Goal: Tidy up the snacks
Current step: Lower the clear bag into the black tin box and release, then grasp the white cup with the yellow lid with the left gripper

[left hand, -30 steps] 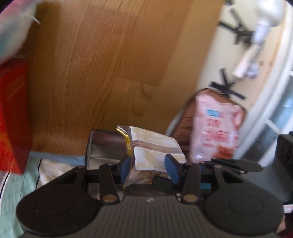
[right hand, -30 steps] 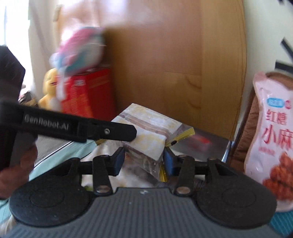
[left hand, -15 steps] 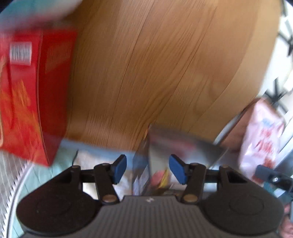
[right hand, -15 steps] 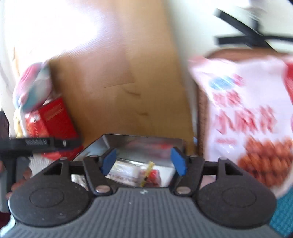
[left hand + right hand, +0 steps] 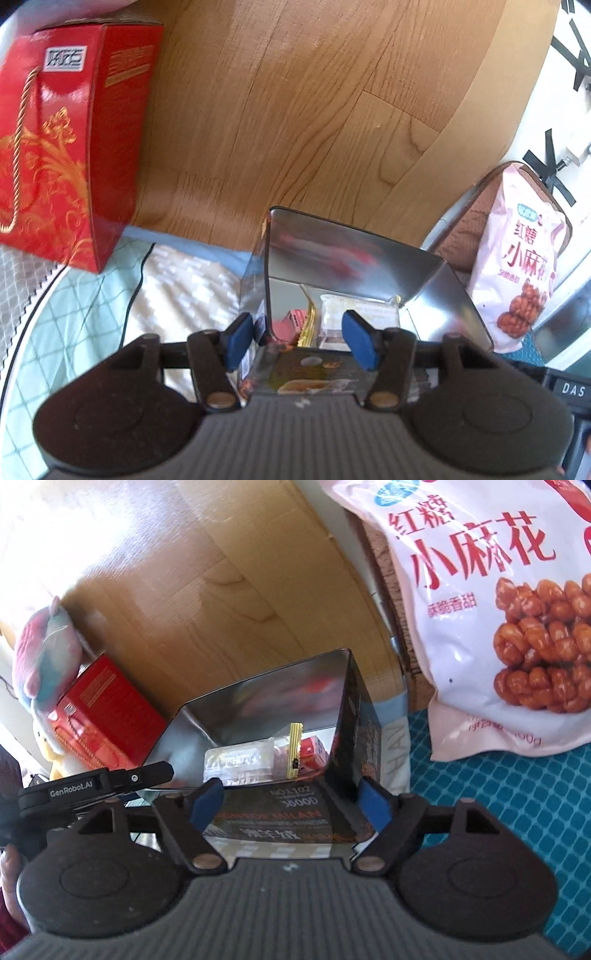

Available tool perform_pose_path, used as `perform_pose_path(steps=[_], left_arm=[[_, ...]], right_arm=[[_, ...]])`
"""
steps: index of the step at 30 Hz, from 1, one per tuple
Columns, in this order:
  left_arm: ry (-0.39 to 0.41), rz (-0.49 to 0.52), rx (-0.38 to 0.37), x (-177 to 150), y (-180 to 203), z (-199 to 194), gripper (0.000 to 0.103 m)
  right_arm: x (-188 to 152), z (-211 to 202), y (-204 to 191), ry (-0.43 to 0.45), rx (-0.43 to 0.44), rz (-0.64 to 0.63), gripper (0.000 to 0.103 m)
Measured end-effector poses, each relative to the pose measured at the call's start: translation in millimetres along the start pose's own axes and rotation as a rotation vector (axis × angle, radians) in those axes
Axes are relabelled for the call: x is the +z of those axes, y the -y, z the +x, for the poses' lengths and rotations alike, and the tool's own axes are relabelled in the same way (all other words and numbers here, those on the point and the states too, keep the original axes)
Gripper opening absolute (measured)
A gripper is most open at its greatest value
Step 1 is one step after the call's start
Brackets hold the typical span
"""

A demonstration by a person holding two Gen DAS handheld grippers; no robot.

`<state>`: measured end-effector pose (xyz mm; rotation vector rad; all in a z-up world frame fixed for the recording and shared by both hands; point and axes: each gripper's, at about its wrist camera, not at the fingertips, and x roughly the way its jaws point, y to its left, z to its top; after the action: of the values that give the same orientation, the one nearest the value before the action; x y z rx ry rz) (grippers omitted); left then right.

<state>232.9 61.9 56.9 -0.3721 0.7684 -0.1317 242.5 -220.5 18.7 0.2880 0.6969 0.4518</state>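
An open metal tin (image 5: 354, 254) (image 5: 258, 701) stands on the cloth against a wooden board. Inside it lie a clear-wrapped cake snack (image 5: 358, 310) (image 5: 240, 762), a yellow-edged packet (image 5: 295, 746) and a red packet (image 5: 291, 321) (image 5: 314, 753). My left gripper (image 5: 299, 339) is open and empty, just above the tin's near edge. My right gripper (image 5: 288, 803) is open and empty, straddling the tin's near wall. The left gripper's finger (image 5: 110, 779) shows at the left of the right wrist view.
A red gift box (image 5: 66, 140) (image 5: 107, 716) stands left of the tin, with a plush toy (image 5: 44, 646) by it. A large pink snack bag (image 5: 517, 266) (image 5: 480, 602) leans at the right. A quilted cloth (image 5: 74, 314) and a teal mat (image 5: 498, 794) lie underneath.
A second ago both grippers held the clear-wrapped cake snack together above the tin. Now it lies inside the tin and both grippers are open and have drawn back.
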Motion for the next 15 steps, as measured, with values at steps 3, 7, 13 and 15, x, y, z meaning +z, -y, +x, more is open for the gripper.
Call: perform_pose_path(steps=[3, 7, 13, 15], left_arm=[[0.016, -0.030, -0.007, -4, -9, -14, 0.081], [0.086, -0.074, -0.023, -27, -28, -49, 0.083], [-0.023, -0.184, -0.103, -63, -51, -39, 0.062], [-0.028, -0.238, -0.133, -70, -61, -43, 0.060]], right_arm=[[1, -8, -5, 0.027, -0.008, -0.032, 0.080], [-17, -47, -12, 0.130, -0.035, -0.062, 0.081], [-48, -12, -62, -0.104, 0.149, -0.130, 0.061], [-52, 16, -81, -0.150, 0.126, -0.152, 0.058]])
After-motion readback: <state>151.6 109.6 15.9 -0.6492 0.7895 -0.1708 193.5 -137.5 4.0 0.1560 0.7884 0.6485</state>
